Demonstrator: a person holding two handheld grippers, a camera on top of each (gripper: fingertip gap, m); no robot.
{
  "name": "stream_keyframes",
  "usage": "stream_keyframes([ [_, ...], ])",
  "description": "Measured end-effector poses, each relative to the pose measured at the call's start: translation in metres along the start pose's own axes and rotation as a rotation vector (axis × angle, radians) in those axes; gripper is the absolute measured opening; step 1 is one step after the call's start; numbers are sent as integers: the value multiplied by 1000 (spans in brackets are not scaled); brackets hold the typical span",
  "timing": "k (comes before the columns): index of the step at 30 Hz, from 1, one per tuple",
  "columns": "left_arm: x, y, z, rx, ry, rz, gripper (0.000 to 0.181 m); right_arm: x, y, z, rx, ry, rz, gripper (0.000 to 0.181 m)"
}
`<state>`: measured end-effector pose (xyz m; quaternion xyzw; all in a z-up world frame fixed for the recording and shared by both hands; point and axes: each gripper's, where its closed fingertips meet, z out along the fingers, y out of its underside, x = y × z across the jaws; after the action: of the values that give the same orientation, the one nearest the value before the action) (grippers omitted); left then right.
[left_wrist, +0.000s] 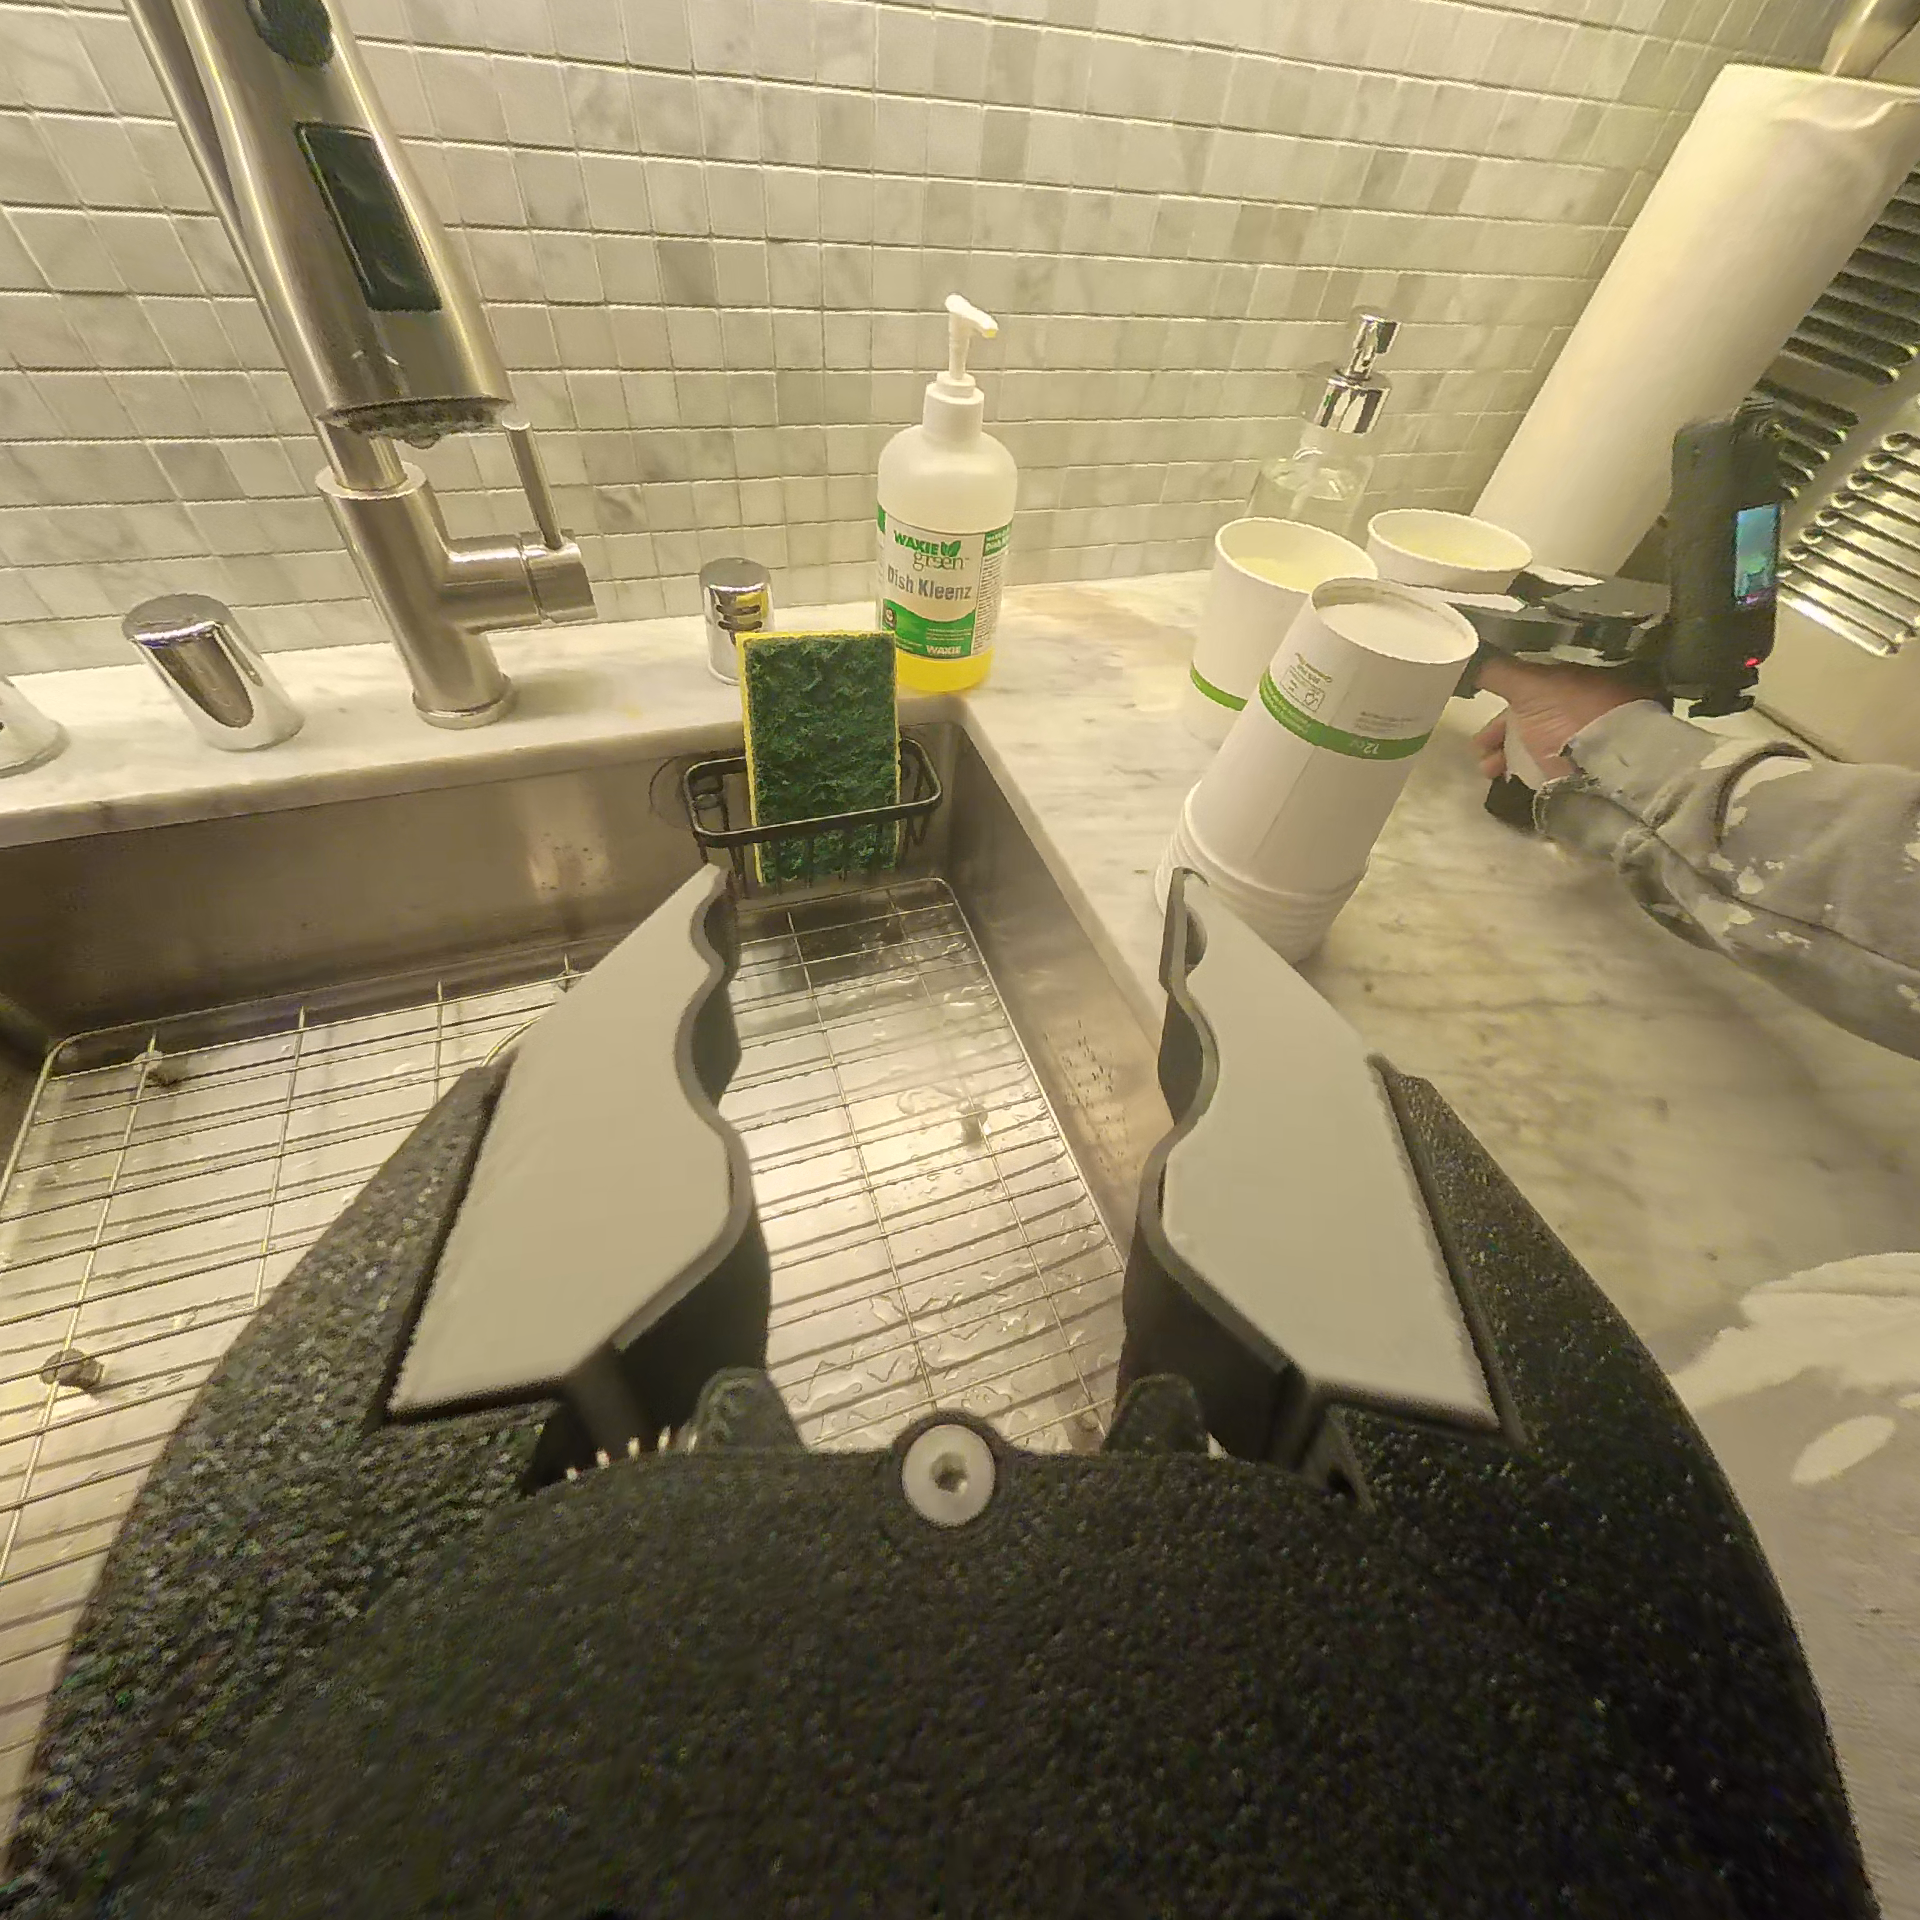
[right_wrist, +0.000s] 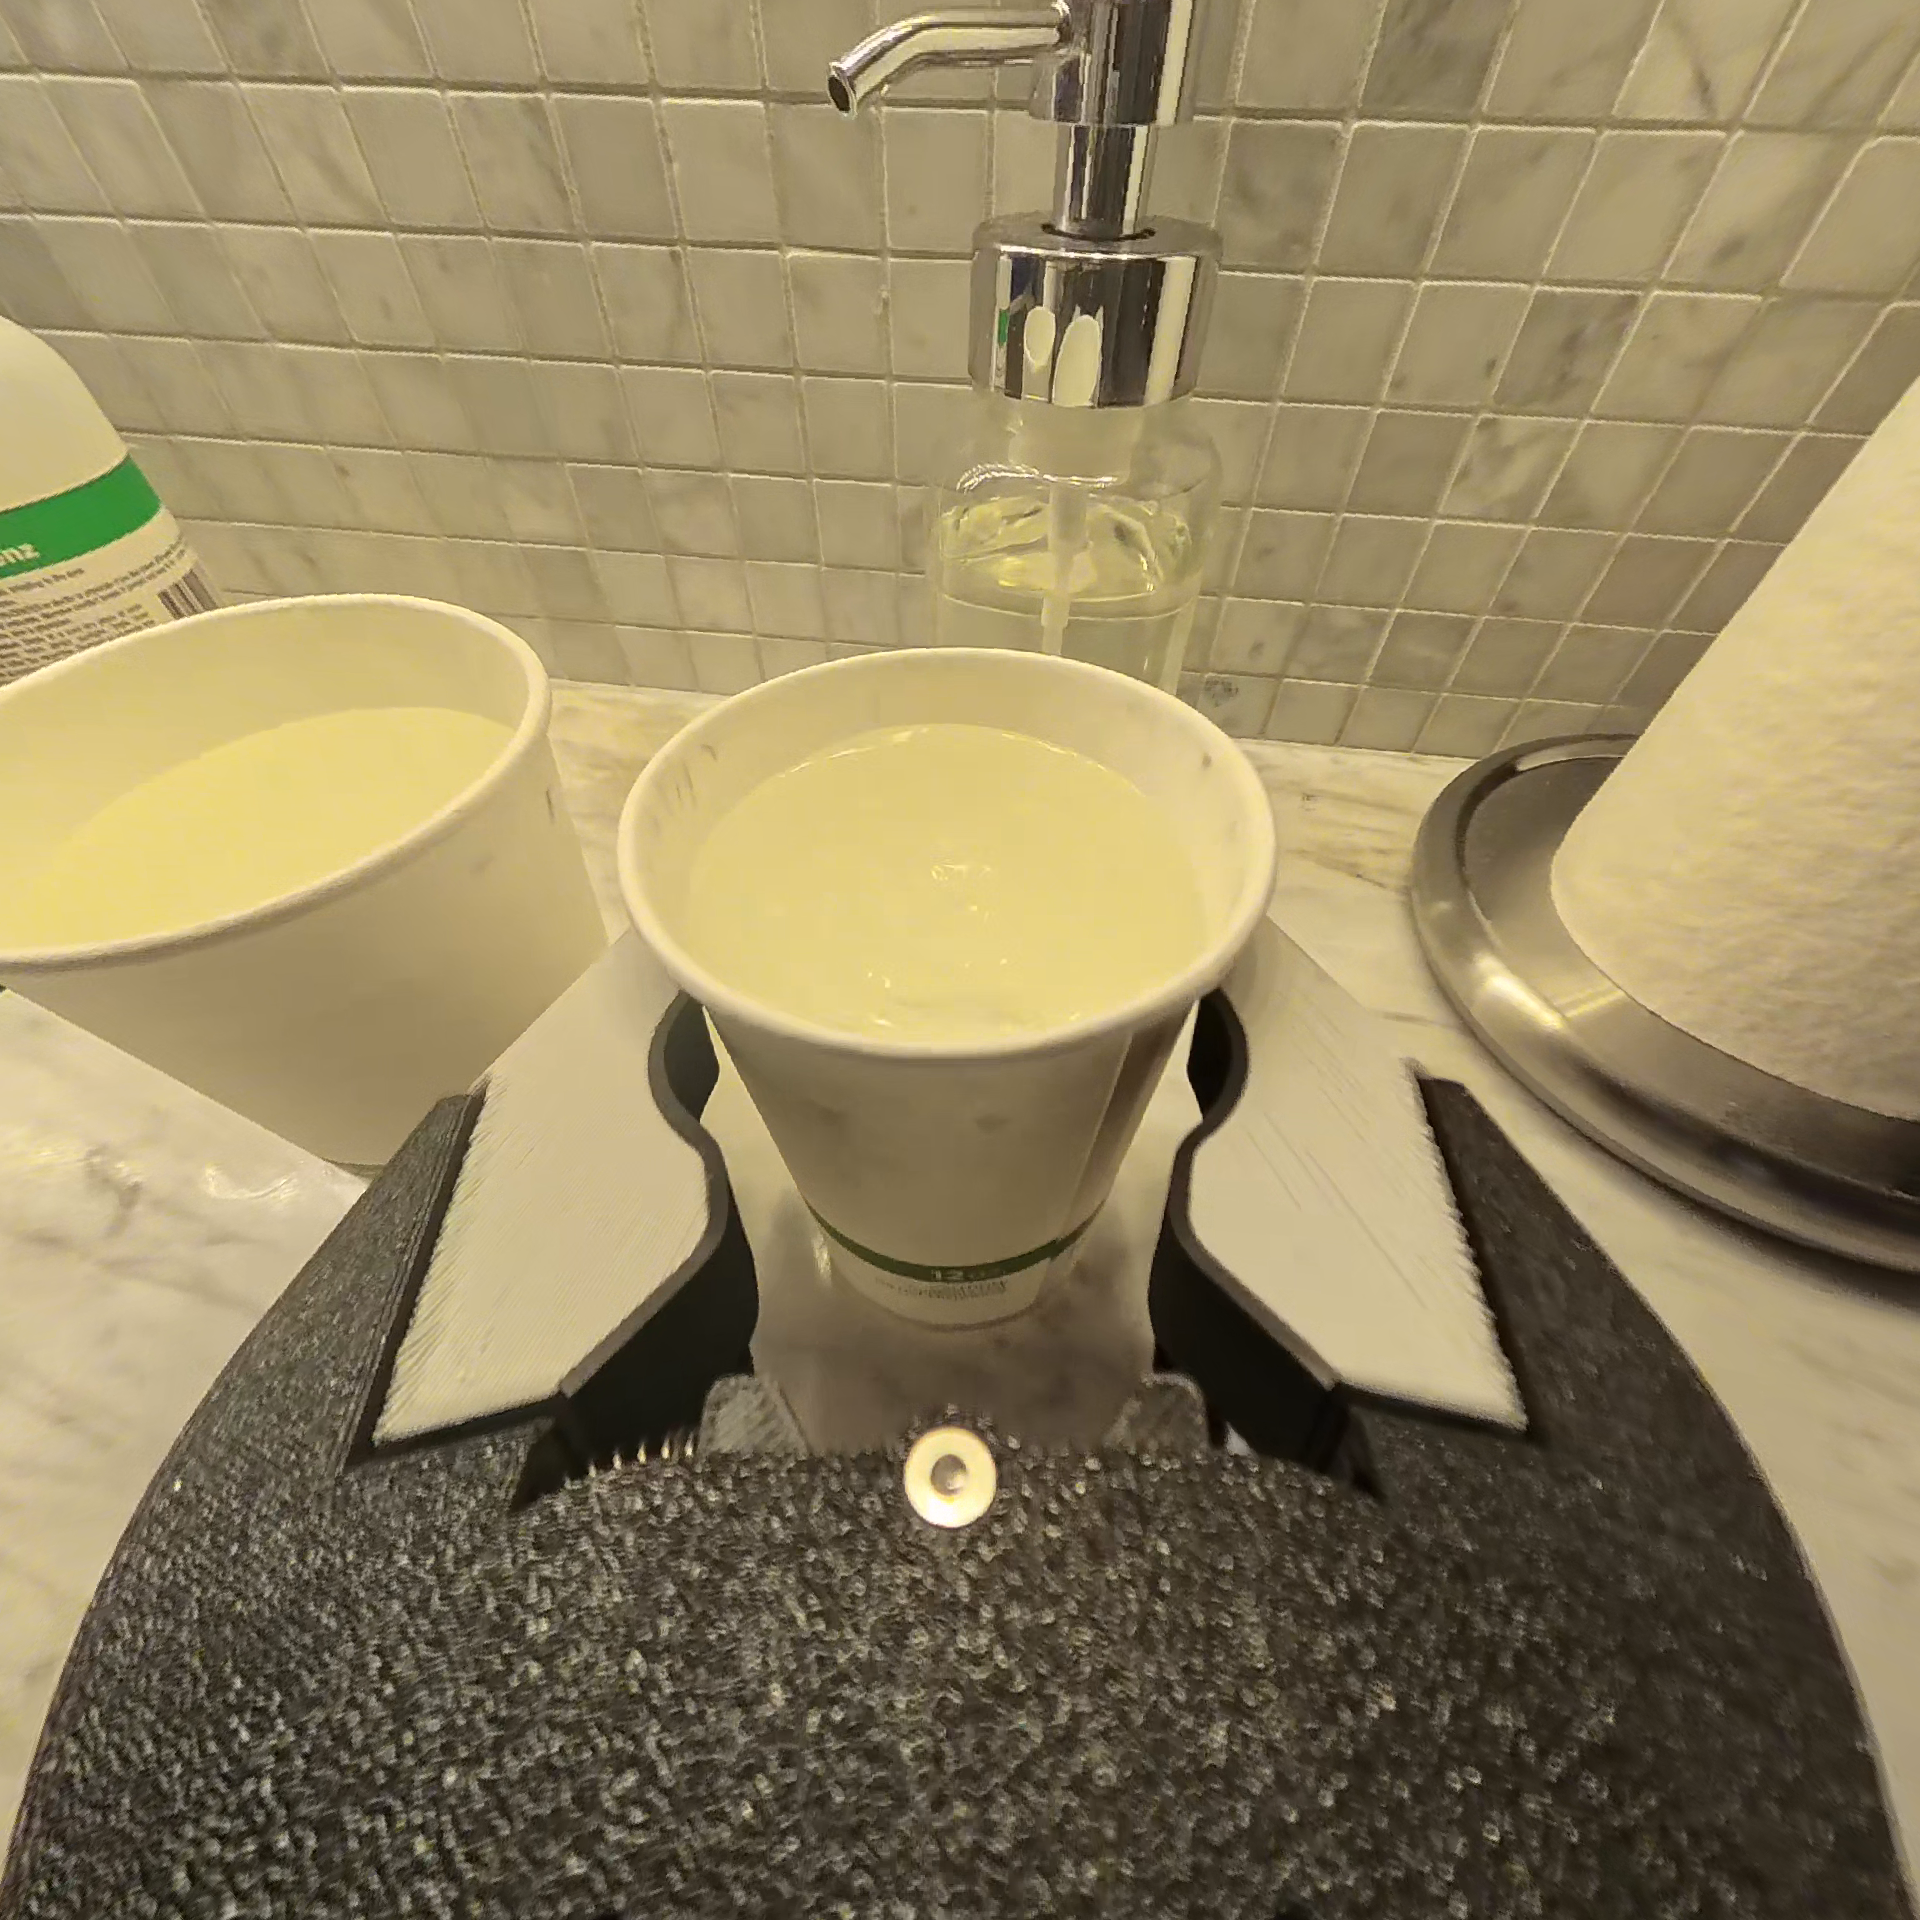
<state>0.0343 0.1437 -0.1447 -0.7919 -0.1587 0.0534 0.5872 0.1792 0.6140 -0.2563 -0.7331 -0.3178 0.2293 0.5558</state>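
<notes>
My left gripper (left_wrist: 945, 878) is open and empty above the steel sink (left_wrist: 1049, 894). Its right fingertip is just short of a stack of upturned white paper cups (left_wrist: 1320, 769) on the marble counter (left_wrist: 1558, 1195). My right gripper (right_wrist: 951, 935) is open, with one finger on each side of a white paper cup (right_wrist: 945, 883) full of pale liquid that stands on the counter. I cannot tell if the fingers touch it. A second filled cup (right_wrist: 260, 831) stands to its left. In the left wrist view the right gripper (left_wrist: 1538, 613) reaches the back cup (left_wrist: 1449, 545), held by a hand in a grey sleeve.
A steel faucet (left_wrist: 343, 312) stands over the sink, which has a wire grid (left_wrist: 208, 1195). A green and yellow sponge (left_wrist: 821, 748) sits in a black caddy. A dish soap bottle (left_wrist: 945, 540), a glass soap dispenser (right_wrist: 1070, 540) and a paper towel roll (right_wrist: 1745, 831) line the tiled wall. The grippers' ends are close to 50 centimeters from one another. From my left tips it is roughly 15 centimeters to the steel faucet (left_wrist: 343, 312); from my right, 50 centimeters.
</notes>
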Motion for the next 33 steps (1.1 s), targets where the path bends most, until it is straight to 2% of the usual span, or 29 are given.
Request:
stream_keyframes([
  [12, 5, -1, 10, 36, 21, -3, 80, 2, 18, -3, -111, -7, 35, 92],
  [16, 5, -2, 6, 55, 24, -10, 79, -1, 20, -15, -110, -24, 47, 93],
  [22, -4, -2, -6, 81, 25, -11, 78, -8, 23, -68, -91, -22, 39, 91],
  [26, -12, 3, -14, 74, 48, -22, 74, -28, 15, -114, -58, -50, 41, 90],
  [29, -20, 3, -22, 83, 56, -24, 73, -59, 1, -151, -17, -108, 39, 88],
  [33, -36, 7, -33, 92, 60, -37, 73, -129, -15, -191, -96, -337, -2, 89],
])
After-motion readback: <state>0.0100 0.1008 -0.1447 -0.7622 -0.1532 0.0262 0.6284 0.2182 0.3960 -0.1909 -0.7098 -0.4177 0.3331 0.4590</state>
